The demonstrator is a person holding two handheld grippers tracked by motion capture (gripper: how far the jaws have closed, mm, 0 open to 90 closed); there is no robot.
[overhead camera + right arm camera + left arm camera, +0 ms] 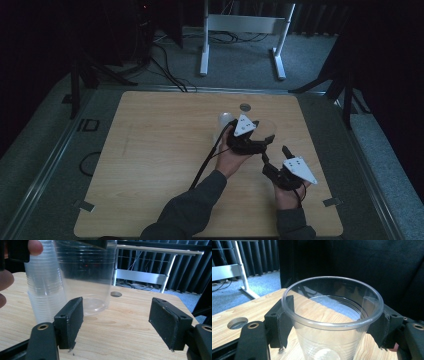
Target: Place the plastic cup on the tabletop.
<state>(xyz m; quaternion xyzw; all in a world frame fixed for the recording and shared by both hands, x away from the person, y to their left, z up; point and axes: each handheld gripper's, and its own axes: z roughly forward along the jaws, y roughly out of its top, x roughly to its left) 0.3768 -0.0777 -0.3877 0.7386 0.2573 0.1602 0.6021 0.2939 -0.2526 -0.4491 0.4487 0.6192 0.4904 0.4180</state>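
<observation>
Though clear: ribbed plastic cup [332, 322] (round-rimmed) between left claw [332, 325] pads.

Count, by kind:

- Grippers: 2. Left gripper [270, 141], right gripper [275, 157], each with one grey three-cornered plate on top, so 2 plates.
- Hands: 2, one per gripper.
- Loose clear plastic cup [332, 322]: 1, clamped between the left gripper's two black pads.
- Stack of nested clear cups [46, 293]: 1 stack standing on the tabletop [160, 150]. Individual cups in it can't be counted; the rims run together.
- Round cable hole in the tabletop [244, 107]: 1.
- Tabletop: 1.
- White desk frame [242, 37] beyond it: 1, with 2 legs visible.
</observation>
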